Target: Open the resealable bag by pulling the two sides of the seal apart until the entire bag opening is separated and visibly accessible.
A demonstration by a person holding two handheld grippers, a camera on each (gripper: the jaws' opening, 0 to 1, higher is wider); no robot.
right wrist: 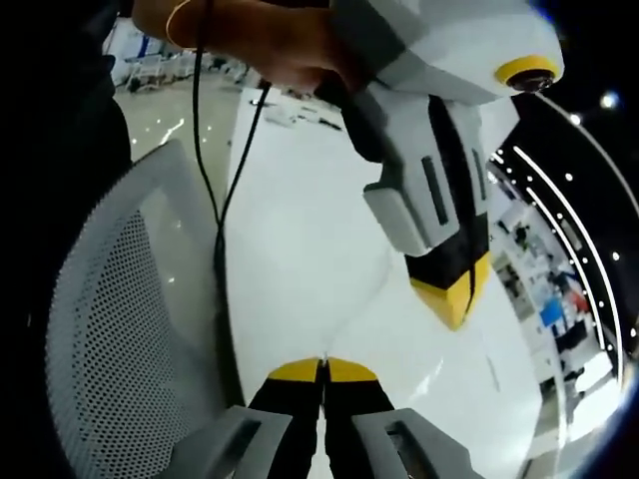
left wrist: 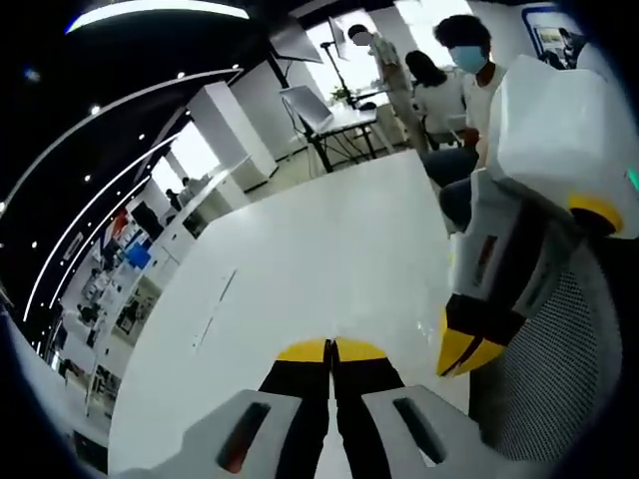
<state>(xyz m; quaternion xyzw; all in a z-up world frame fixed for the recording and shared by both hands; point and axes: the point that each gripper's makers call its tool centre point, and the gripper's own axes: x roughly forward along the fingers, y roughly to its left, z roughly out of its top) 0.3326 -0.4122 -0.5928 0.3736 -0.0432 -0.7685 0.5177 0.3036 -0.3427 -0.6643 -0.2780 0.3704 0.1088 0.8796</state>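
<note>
Since the white counter (left wrist: 329, 249) is the biggest thing before you and its visible surface lies bare, start by finding the resealable bag: I cannot see it on the part of the counter in the left gripper view or the right gripper view, so I cannot tell where it is. Sweep both cameras along the counter before you commit to any reach. A grey mesh chair back (right wrist: 110, 329) stands close against the counter's edge, so keep your approach clear of it. A dark cable (right wrist: 222, 200) hangs from your hand (right wrist: 270, 45) across the counter; judge it a snag risk and keep it behind the grippers. Your left gripper (left wrist: 330, 348) is clenched, yellow tips touching, grasping nothing. Your right gripper (right wrist: 321, 369) is likewise clenched on nothing. Release both before you go for the seal.
</note>
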